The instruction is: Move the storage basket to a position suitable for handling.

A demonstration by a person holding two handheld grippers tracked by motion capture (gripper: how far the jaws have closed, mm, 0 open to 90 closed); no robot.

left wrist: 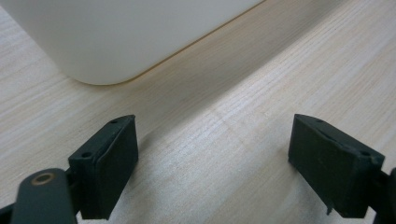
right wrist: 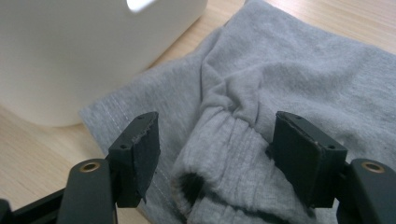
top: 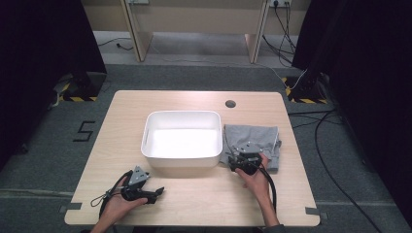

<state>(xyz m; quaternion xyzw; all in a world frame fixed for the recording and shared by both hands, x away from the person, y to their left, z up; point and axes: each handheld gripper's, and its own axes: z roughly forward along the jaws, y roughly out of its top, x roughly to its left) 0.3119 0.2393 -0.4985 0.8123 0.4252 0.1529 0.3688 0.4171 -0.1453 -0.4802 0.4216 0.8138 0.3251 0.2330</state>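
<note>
My right gripper (right wrist: 212, 156) straddles the grey sweatshirt's cuff (right wrist: 219, 182), jaws apart: I'd pinch the whole bunched fold, then lift toward the white tub (top: 180, 156). Left gripper (left wrist: 212, 165) idle, jaws wide.

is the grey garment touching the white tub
Touching: in the right gripper view the grey garment lies against the white tub wall, no gap between.

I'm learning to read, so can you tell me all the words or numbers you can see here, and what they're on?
"5": a black number marked on the grey floor, left of the table.
No words or numbers can be seen on the white tub, the grey garment, or either gripper.
The yellow and black striped tape on the floor has stripes, no letters.
</note>
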